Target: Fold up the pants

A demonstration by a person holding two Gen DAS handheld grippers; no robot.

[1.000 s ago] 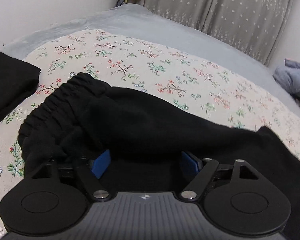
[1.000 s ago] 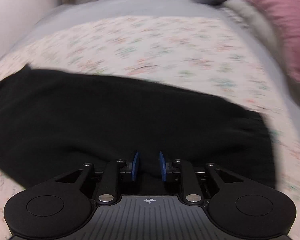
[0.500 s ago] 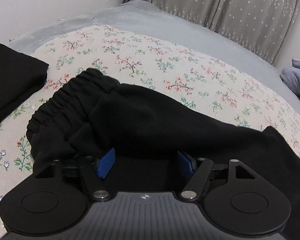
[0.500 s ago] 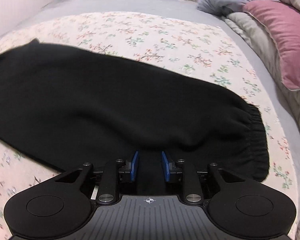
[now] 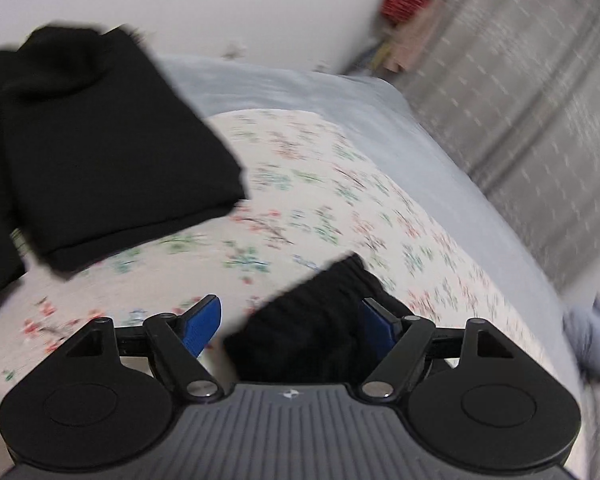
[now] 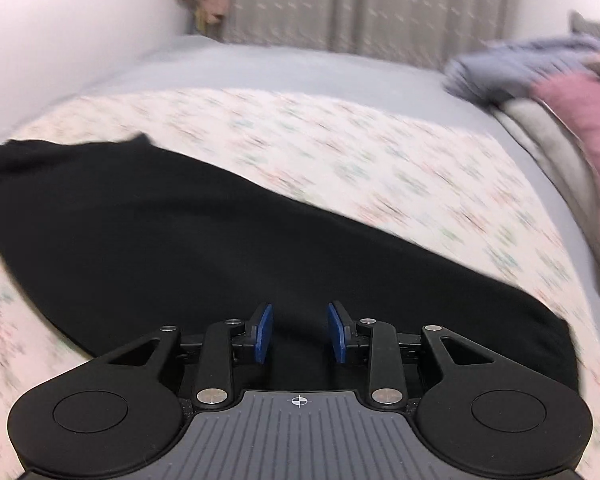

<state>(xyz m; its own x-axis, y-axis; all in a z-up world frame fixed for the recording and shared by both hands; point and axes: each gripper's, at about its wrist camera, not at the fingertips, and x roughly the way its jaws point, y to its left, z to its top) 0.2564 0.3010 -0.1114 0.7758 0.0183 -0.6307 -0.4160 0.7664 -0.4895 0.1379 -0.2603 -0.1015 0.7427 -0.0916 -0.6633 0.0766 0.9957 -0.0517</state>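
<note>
Black pants (image 6: 228,240) lie stretched across the floral bedspread (image 6: 380,152) in the right wrist view. My right gripper (image 6: 300,332) is over their near edge with the blue pads partly apart, and black cloth lies between them. In the left wrist view my left gripper (image 5: 292,324) is wide open. The pants' gathered waistband end (image 5: 320,320) lies between the pads, close to the right pad (image 5: 376,326). The left pad (image 5: 202,324) is over bare bedspread (image 5: 300,208). Both views are blurred by motion.
A folded stack of black clothes (image 5: 88,152) lies on the bed at the far left. A grey sheet (image 6: 300,68), a curtain (image 6: 380,4) and a white wall border the bed. A pink pillow (image 6: 584,136) and grey bedding (image 6: 516,64) are piled at the right.
My left gripper has swung left, so the folded stack now fills the upper left and only the waistband end remains between its pads. My right gripper's pads have opened wider.
</note>
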